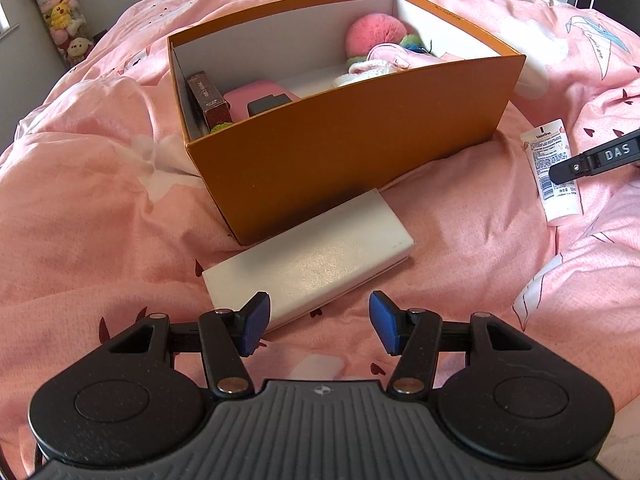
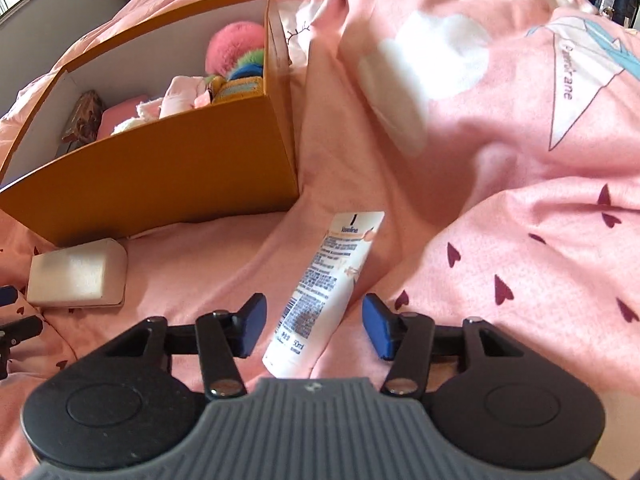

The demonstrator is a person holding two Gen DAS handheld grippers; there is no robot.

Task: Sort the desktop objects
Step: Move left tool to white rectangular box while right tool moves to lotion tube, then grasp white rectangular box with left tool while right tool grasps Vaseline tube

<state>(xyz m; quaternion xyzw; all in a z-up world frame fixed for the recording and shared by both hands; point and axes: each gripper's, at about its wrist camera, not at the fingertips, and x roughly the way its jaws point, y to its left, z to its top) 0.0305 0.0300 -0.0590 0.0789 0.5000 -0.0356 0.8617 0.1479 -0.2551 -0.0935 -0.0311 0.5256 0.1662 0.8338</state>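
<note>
An open orange cardboard box [image 1: 360, 132] stands on the pink duvet and holds a pink pompom [image 1: 370, 36], soft toys, a pink case and a brown carton. In front of it lies a flat white box [image 1: 316, 264], whose near corner sits between the fingers of my left gripper [image 1: 319, 322], which is open and not pressing on it. A white Vaseline tube [image 2: 332, 280] lies to the right of the orange box [image 2: 160, 184]. My right gripper [image 2: 315, 330] is open around the tube's lower end, with a gap on both sides. The white box [image 2: 76, 276] also appears at the left of the right wrist view.
The rumpled pink duvet [image 1: 80, 200] rises in soft folds around everything. One finger of the right gripper [image 1: 592, 158] reaches over the tube [image 1: 560, 196]. A small pale flat item [image 1: 320, 366] lies under the left gripper. Plush toys [image 1: 60, 12] hang at the back left wall.
</note>
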